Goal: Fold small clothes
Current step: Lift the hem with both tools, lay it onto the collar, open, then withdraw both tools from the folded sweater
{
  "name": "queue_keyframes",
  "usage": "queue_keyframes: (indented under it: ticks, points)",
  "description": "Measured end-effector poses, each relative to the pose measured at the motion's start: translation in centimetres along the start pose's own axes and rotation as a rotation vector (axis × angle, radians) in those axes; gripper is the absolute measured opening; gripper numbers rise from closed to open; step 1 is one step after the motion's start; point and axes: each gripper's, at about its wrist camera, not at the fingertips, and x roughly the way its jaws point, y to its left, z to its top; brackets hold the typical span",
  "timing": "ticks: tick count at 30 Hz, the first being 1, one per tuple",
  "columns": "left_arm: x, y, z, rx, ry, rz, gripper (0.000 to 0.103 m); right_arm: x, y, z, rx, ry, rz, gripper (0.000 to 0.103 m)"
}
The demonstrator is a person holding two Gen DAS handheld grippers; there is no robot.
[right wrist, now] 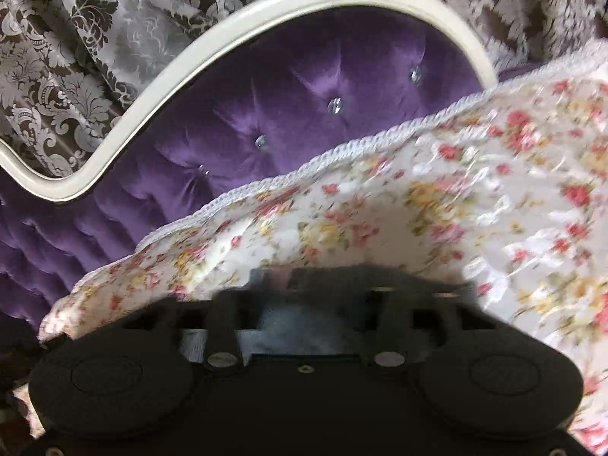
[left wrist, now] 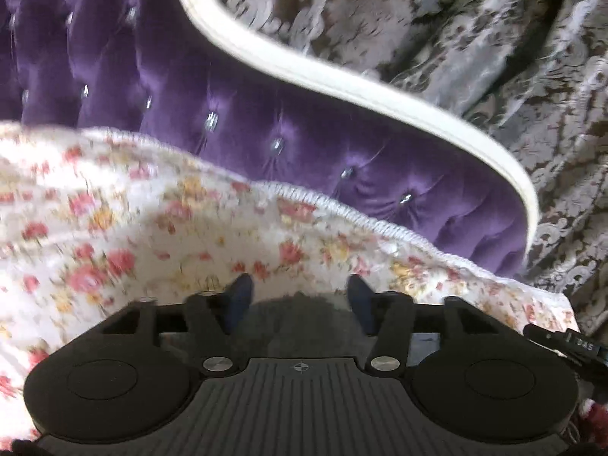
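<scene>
A white floral cloth with a white crocheted hem (left wrist: 152, 220) hangs lifted in front of both cameras. In the left wrist view my left gripper (left wrist: 300, 296) sits under its lower edge; the two blue fingers (left wrist: 239, 296) stand apart, with cloth draped over their tips, which are hidden. In the right wrist view the same cloth (right wrist: 418, 209) covers my right gripper (right wrist: 315, 277); its fingers are hidden behind the fabric and the frame is blurred.
A purple tufted headboard (left wrist: 228, 87) with a cream curved frame (left wrist: 342, 83) stands behind the cloth. It also shows in the right wrist view (right wrist: 304, 95). A grey-brown damask curtain (left wrist: 494, 38) hangs beyond it.
</scene>
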Motion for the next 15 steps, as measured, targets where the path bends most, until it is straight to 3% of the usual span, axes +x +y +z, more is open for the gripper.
queue_keyframes:
  ticks: [3, 6, 7, 9, 15]
  points:
    - [-2.2, -1.5, -0.4, 0.072, -0.007, 0.010, 0.075, -1.9, 0.5, 0.0, -0.039, -0.038, 0.006, 0.072]
    - [-3.7, -3.7, -2.4, 0.195, 0.019, 0.009, 0.084, -4.2, 2.4, -0.7, -0.135, -0.060, 0.016, 0.088]
    - [-4.0, -4.4, -3.3, 0.233, 0.030, 0.009, 0.084, -4.8, 3.3, -1.2, -0.176, -0.056, 0.023, 0.096]
    - [-4.2, -5.7, -5.0, 0.304, 0.057, 0.011, 0.084, -5.6, 5.3, -2.7, -0.272, -0.035, 0.029, 0.100]
    - [-3.5, -7.1, -8.4, 0.427, 0.084, 0.058, 0.084, -5.6, 10.8, -8.8, -0.563, 0.030, 0.028, 0.100]
